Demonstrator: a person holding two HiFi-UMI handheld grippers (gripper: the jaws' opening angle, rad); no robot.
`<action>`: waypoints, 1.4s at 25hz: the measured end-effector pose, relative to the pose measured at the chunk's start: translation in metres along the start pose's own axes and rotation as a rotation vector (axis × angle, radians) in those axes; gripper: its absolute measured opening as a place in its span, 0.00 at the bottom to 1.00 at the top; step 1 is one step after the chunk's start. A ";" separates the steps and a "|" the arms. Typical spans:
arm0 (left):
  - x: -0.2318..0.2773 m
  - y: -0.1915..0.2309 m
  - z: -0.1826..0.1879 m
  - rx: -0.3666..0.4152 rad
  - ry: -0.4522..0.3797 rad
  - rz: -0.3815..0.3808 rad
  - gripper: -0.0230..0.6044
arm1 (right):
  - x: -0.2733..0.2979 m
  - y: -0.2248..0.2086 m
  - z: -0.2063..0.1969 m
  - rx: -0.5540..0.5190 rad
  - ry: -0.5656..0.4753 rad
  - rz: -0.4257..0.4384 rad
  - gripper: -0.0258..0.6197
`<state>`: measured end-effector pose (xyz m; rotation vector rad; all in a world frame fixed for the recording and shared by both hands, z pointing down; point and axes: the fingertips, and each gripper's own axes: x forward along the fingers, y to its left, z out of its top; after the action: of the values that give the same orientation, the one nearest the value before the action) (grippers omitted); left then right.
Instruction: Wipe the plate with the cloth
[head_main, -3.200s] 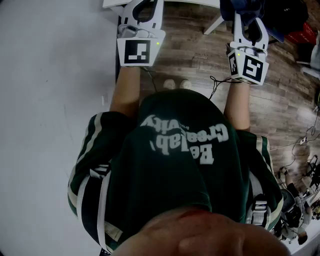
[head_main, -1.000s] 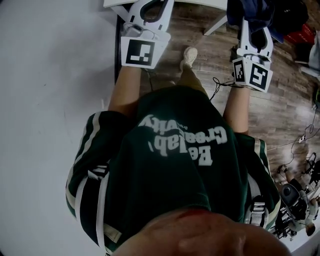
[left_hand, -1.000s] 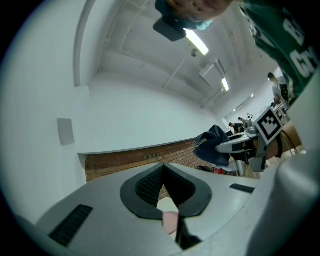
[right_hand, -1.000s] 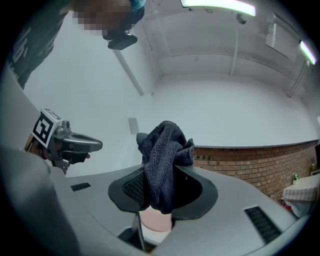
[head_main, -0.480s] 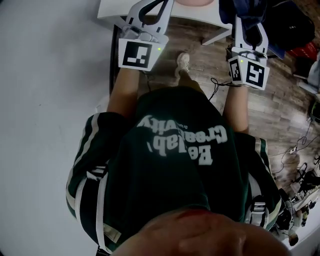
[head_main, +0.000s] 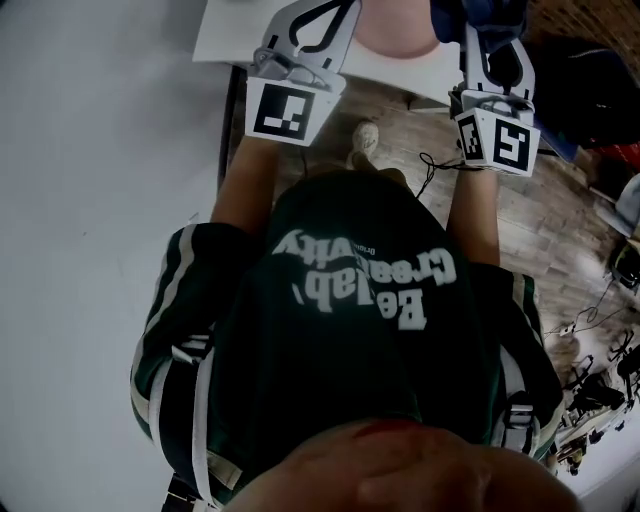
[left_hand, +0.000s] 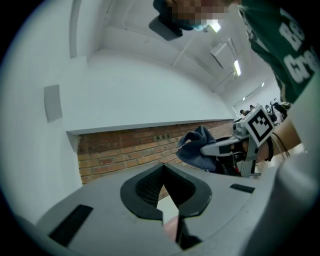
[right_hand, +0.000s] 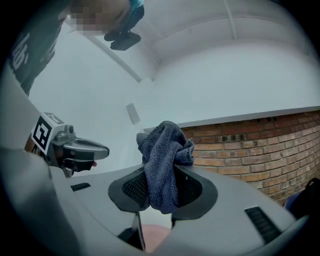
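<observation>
The head camera looks steeply down over the person's chest (head_main: 360, 290), with the left gripper (head_main: 312, 25) and right gripper (head_main: 497, 68) at its top edge. Each gripper camera sits close behind its own jaws, facing the same brick wall (left_hand: 125, 150) and catching the other gripper alongside.

Across the top of the head view, a white table (head_main: 225, 38), with only its near edge and one corner in frame. On it, close to that edge, a pale pink plate (head_main: 395, 28), round-rimmed and cut off by the top of the picture. Below and to the right, a wood-plank floor (head_main: 545, 240). On the planks just under the table edge, a light shoe (head_main: 364, 143), with a thin black cable (head_main: 432, 165) beside it. Along the far right, loose cables and small gear (head_main: 600, 390), too dim to name.
</observation>
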<state>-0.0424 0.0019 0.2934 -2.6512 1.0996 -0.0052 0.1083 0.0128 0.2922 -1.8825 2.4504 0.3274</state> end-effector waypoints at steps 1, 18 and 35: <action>0.006 0.005 -0.002 -0.013 0.002 0.004 0.03 | 0.010 -0.003 -0.003 0.002 0.001 0.012 0.22; 0.104 0.089 -0.058 -0.012 0.031 -0.095 0.03 | 0.136 -0.021 -0.040 -0.006 0.077 -0.028 0.22; 0.130 0.104 -0.141 -0.121 0.166 -0.207 0.03 | 0.171 -0.017 -0.076 -0.027 0.167 -0.072 0.22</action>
<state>-0.0369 -0.1937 0.3899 -2.9062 0.8928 -0.2091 0.0869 -0.1680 0.3379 -2.0829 2.4830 0.2091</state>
